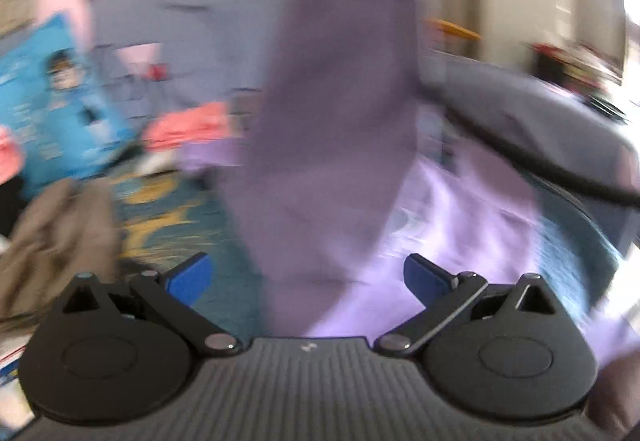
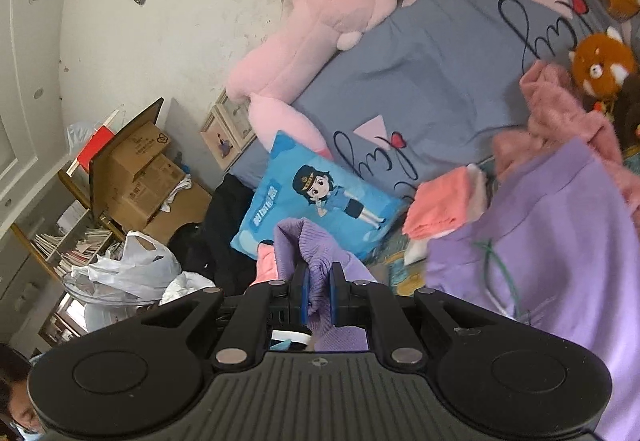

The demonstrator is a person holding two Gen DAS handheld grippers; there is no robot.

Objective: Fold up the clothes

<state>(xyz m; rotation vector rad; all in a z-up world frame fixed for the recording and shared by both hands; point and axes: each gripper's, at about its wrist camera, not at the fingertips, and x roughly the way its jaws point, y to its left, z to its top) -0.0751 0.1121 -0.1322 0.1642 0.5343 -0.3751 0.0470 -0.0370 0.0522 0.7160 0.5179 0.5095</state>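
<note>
My right gripper [image 2: 319, 291] is clamped on a ribbed edge of the purple sweater [image 2: 560, 241], which drapes over the bed [image 2: 420, 81]. Only my left view shows the left gripper [image 1: 308, 277], its jaws wide apart and empty, with the sweater hanging ahead, blurred.

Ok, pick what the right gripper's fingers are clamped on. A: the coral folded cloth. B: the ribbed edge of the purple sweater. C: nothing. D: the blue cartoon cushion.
B: the right gripper has its fingers pinched on a ribbed fold of the purple sweater.
</note>
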